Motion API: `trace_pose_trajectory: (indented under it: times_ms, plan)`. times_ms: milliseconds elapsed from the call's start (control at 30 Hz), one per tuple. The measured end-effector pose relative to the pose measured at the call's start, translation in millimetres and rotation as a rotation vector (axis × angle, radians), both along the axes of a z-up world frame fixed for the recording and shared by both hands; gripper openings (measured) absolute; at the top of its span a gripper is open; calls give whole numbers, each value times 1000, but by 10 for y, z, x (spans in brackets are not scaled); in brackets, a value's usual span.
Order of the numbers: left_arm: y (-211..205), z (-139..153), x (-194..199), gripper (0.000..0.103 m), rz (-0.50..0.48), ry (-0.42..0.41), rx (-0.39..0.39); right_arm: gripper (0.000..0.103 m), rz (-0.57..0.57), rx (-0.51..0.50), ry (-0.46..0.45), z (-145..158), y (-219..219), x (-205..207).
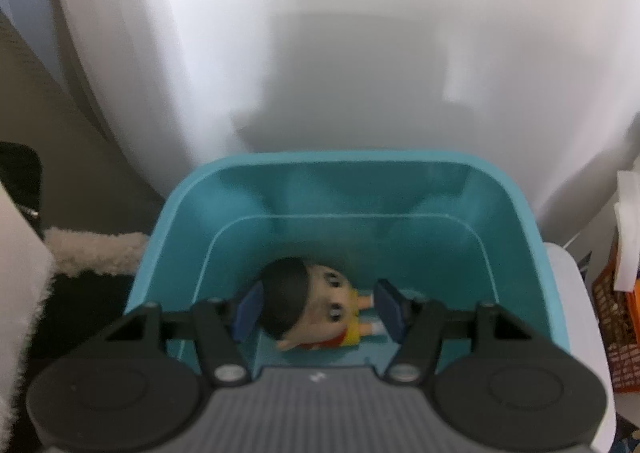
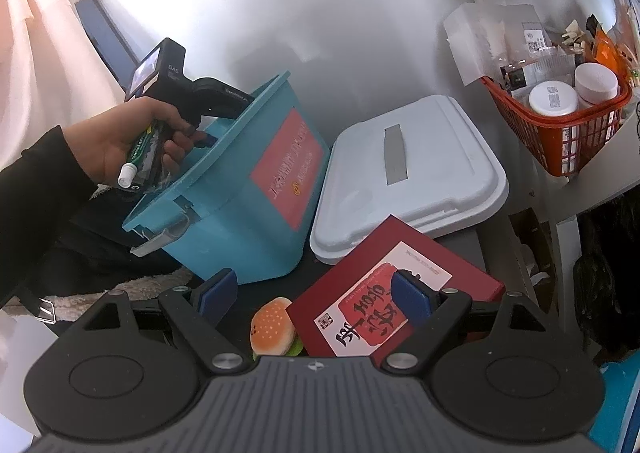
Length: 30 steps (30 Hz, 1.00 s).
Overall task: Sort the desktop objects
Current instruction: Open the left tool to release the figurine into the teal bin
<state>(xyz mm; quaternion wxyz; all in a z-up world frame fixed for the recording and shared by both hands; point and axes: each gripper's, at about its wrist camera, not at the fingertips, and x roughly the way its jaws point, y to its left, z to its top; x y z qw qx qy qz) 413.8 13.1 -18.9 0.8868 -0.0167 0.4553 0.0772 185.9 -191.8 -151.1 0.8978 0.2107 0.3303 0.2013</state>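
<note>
1. Inside the teal bin (image 1: 508, 237), near its front wall, the left claw (image 1: 316, 305) straddles a small cartoon figurine (image 1: 308, 305): black hair, yellow and red clothes, lying on its side.
2. Left claw state: jaws about half spread. Left pad (image 1: 250, 305) sits at the figurine's head, right pad (image 1: 388, 303) by its legs. A sliver of gap shows on the leg side; head side is too blurred to tell contact. I cannot tell if it grips or has let go.
3. Right wrist view: the bin (image 2: 240, 189) sits tilted at the tabletop's left side, with a person's hand (image 2: 120, 137) holding the left tool's handle over its rim. A small tube with a white cap is pinched in the same hand.
4. Right claw (image 2: 316, 293) is spread wide, nothing between the pads. It hovers at the front edge of the tabletop over a burger toy (image 2: 272, 327) and a red box (image 2: 400, 305).
5. White lid (image 2: 408, 173) lies flat just right of the bin, touching the red box's far corner. Orange basket (image 2: 560, 121) with jars stands on a shelf at far right.
6. Step, my read: depositing the figurine in the bin. Either the release is finishing or the drop is about to happen.
7. Next move calls for: left jaws clear of the head, then a straight lift out without snagging the bin's rim.
8. After that, the burger toy is the nearest pick for the right claw. It sits partly under the tool's body, so back off first.
</note>
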Motion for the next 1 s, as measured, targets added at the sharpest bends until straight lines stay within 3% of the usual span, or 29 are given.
trace_pose_trajectory:
  times_ms: [433, 533, 800, 1000]
  plan:
    - [-276, 693, -554, 64, -20, -34, 20, 88, 7, -16, -32, 112, 51, -78]
    - [-112, 562, -206, 64, -36, -45, 21, 88, 8, -22, -34, 129, 67, -92]
    - [-33, 482, -473, 64, -71, -65, -20, 88, 13, -51, -68, 254, 92, -184]
    - [-63, 607, -737, 64, -87, -85, -39, 88, 6, -65, -82, 331, 99, -241]
